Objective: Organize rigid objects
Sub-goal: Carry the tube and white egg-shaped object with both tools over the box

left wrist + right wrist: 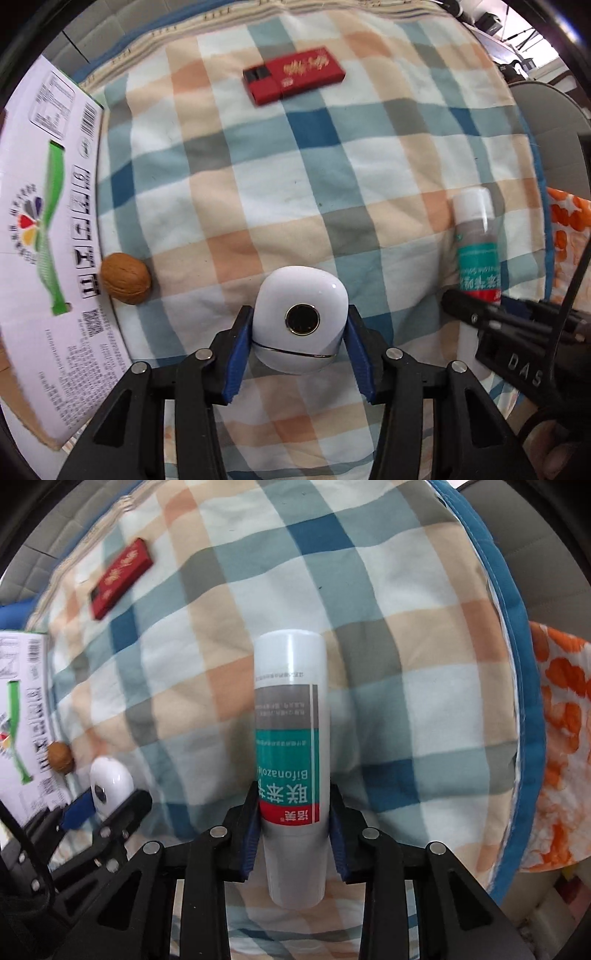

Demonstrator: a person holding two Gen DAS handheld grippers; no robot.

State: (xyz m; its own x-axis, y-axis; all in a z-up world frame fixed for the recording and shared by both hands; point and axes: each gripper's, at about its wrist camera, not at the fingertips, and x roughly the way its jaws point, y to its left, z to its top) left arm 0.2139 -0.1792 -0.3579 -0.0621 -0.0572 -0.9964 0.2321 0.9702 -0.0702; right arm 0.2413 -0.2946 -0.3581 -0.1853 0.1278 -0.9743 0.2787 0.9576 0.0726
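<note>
the left gripper [300, 341] pinches the round white case [301, 321] above the checked cloth [258, 177], and the right gripper [293, 834] squeezes the white bottle [291, 738] lying on it. lift both slowly and keep the squeeze firm, because both look smooth and could slip. the cardboard box [44, 221] on the left looks like the place to put them.

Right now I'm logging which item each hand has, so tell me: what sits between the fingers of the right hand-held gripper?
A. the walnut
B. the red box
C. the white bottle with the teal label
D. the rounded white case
C: in the right wrist view the right hand-held gripper has its blue pads pressed on both sides of the white bottle.
</note>
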